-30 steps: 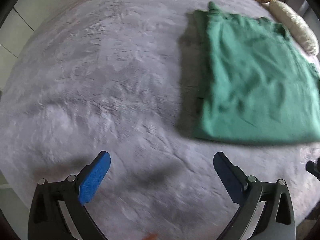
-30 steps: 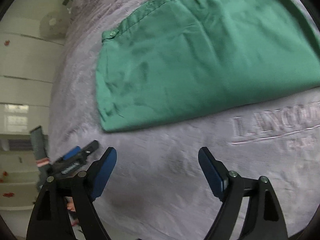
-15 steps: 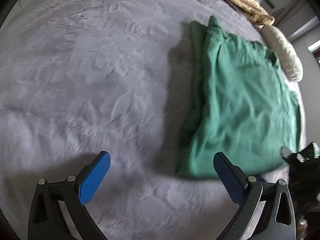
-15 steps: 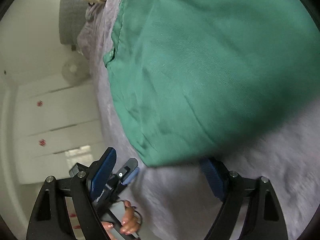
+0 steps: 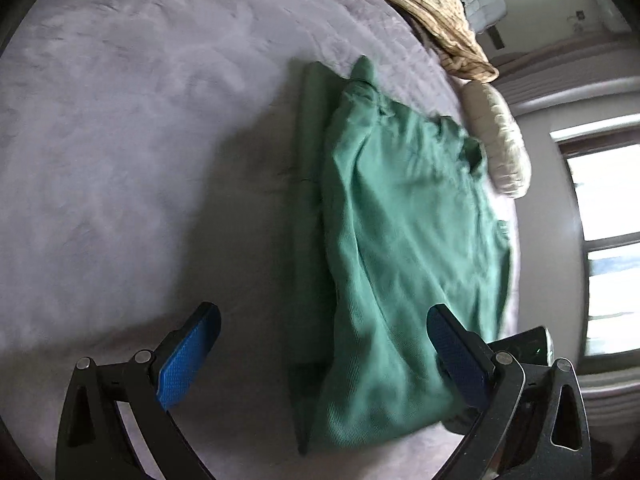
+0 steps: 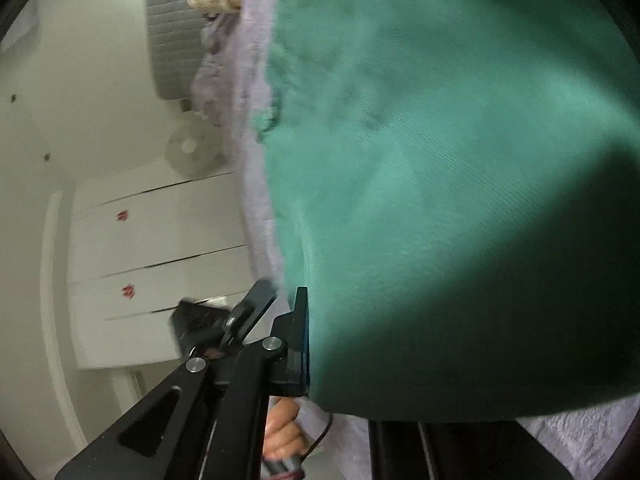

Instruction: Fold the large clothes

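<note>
A green garment (image 5: 400, 240) lies folded lengthwise on the lilac bedspread (image 5: 120, 140). My left gripper (image 5: 324, 320) is open, and the garment's near end lies between its blue pads (image 5: 188, 356). The right pad overlaps the cloth's right edge. My right gripper (image 6: 314, 320) is closing on the near corner of the green garment (image 6: 440, 160). One finger presses the cloth's edge while the other is hidden under it, and the fabric fills the view. That right gripper (image 5: 532, 344) shows behind my left gripper's right finger.
A tan blanket (image 5: 436, 20) and a cream pillow (image 5: 504, 140) lie at the bed's far end, with a window (image 5: 600, 240) to the right. In the right wrist view there are white wardrobe doors (image 6: 152, 260), a fan (image 6: 188, 152), the left gripper (image 6: 248, 312) and a hand (image 6: 284, 428).
My left gripper swung toward the garment, whose near end now lies between its fingers. My right gripper dropped to the garment's corner and its jaws came together on the cloth.
</note>
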Available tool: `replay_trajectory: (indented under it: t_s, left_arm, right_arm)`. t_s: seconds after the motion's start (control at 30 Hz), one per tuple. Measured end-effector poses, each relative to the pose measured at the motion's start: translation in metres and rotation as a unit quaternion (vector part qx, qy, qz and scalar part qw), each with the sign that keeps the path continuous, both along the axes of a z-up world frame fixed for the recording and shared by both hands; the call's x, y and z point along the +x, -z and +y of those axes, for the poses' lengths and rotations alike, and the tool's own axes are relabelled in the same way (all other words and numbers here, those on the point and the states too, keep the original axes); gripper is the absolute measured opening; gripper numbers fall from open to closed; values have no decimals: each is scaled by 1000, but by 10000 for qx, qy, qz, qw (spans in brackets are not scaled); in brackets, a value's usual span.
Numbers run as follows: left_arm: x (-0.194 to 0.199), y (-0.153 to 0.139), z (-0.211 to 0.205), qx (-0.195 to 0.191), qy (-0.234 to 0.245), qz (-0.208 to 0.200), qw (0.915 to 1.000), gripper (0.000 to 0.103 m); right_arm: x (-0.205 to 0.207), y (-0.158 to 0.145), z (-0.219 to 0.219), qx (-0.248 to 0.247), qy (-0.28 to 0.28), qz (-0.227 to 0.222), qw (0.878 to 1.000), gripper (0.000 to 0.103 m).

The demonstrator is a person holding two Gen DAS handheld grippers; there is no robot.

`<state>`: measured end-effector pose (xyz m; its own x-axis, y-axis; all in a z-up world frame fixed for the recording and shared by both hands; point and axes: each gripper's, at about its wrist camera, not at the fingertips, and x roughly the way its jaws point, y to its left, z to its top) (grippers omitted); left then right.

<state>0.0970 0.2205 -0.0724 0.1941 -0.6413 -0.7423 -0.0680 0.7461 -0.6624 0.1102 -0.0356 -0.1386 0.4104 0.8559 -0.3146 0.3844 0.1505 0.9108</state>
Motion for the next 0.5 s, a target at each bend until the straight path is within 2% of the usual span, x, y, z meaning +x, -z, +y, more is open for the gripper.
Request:
replay_trajectory:
  t_s: [0.1, 0.2, 0.27, 0.3, 0.33, 0.37, 0.4, 0.43, 0.47, 0.5]
  left_arm:
    - [13, 8, -13, -491, 251, 167, 9983, 103]
    - [31, 18, -32, -1007, 512, 396, 9928, 103]
    - [41, 17, -46, -1126, 626, 434, 9907, 103]
    - [44, 15, -53, -1074, 650, 404, 9913, 103]
    - [47, 12, -62, -863, 671, 329, 9935, 98]
    - [49, 10, -69, -565, 704, 270, 9956, 76]
    - [50, 10, -74, -290, 758, 249, 9964, 60]
    - [50, 11, -79, -16, 820, 261, 9963, 33]
    - [50, 12, -82, 84, 842, 303, 9959, 26]
    - [50, 11, -82, 108, 789, 274, 9964, 25]
  right_arm:
    - [4, -15, -6, 151, 22, -284, 9995, 8]
    - [8, -24, -8, 73, -70, -424, 9991, 8]
    - [10, -27, -8, -109, -229, -459, 9986, 8]
    - [9, -25, -6, -231, -351, -435, 9982, 8]
    - [9, -23, -4, -329, -456, -388, 9977, 8]
    - [6, -22, -2, -458, -580, -330, 9967, 8]
    - [3, -20, -1, -628, -733, -273, 9950, 11]
    - [2, -21, -1, -834, -945, -207, 9918, 15]
    - [0, -23, -2, -974, -1141, -172, 9885, 18]
    - [-2, -27, -5, -1090, -1402, -160, 9840, 21]
